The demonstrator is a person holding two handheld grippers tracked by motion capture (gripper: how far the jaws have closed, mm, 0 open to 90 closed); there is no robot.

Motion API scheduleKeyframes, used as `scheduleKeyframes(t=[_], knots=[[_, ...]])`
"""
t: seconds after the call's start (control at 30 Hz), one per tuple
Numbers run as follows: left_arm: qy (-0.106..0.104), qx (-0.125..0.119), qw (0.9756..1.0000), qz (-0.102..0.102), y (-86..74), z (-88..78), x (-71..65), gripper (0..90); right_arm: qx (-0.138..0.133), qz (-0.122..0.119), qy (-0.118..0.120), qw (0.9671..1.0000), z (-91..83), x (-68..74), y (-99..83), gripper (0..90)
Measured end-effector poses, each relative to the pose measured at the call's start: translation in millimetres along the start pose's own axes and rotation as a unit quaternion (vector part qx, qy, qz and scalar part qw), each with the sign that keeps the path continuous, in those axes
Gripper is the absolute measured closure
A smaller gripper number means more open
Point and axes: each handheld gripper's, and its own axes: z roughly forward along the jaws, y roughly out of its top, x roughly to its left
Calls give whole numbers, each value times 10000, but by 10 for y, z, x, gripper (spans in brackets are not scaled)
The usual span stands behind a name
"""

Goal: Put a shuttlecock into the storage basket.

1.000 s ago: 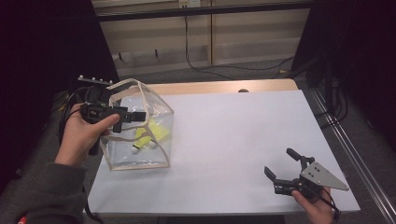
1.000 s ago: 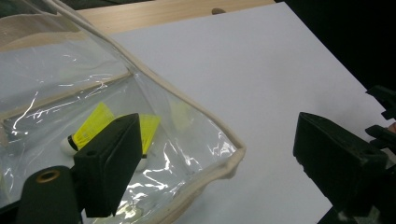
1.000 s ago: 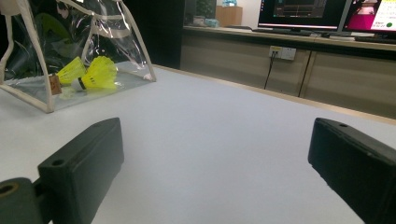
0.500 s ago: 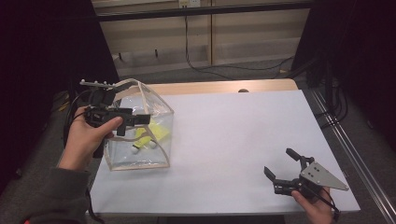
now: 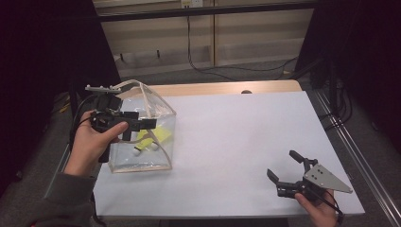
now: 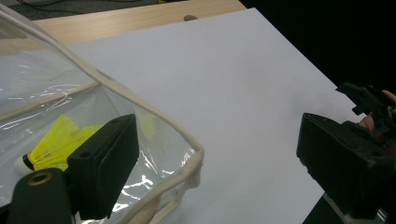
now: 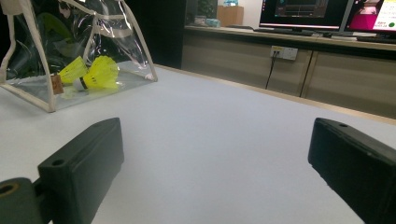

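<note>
My left hand-held gripper (image 5: 142, 124) hangs above the open mouth of the clear bag (image 5: 161, 142), which stands at the left side of the white surface (image 5: 236, 142). Its jaws stand apart with nothing between them; the left gripper view shows one jaw over the bag's cream-trimmed rim (image 6: 187, 140) and the other out over bare surface. Two yellow shuttlecocks (image 7: 91, 72) lie on the bag's floor, touching or nearly so. My right hand-held gripper (image 5: 283, 171) rests near the front right corner of the surface, well apart from the bag, jaws wide and empty.

Judgement on the step in hand: the left gripper appears to be working at the bag's mouth, either clearing it or lining up to go in. To do this well, both jaws should pass inside the rim rather than straddle it, going straight down so the soft walls do not fold or the bag tip. The right gripper could steady the bag but is far off.

Against the earlier frame: the left gripper sits higher and clearer of the bag's opening than a second ago. The bag, the shuttlecocks and the right gripper are unchanged.
</note>
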Motion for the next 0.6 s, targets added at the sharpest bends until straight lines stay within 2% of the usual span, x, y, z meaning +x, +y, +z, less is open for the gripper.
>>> scheduleKeyframes(t=[0.6], knots=[[-148,-106,9997,136,-24,93,-140,132,-2,-12,10,10000,-2,1,1,31]])
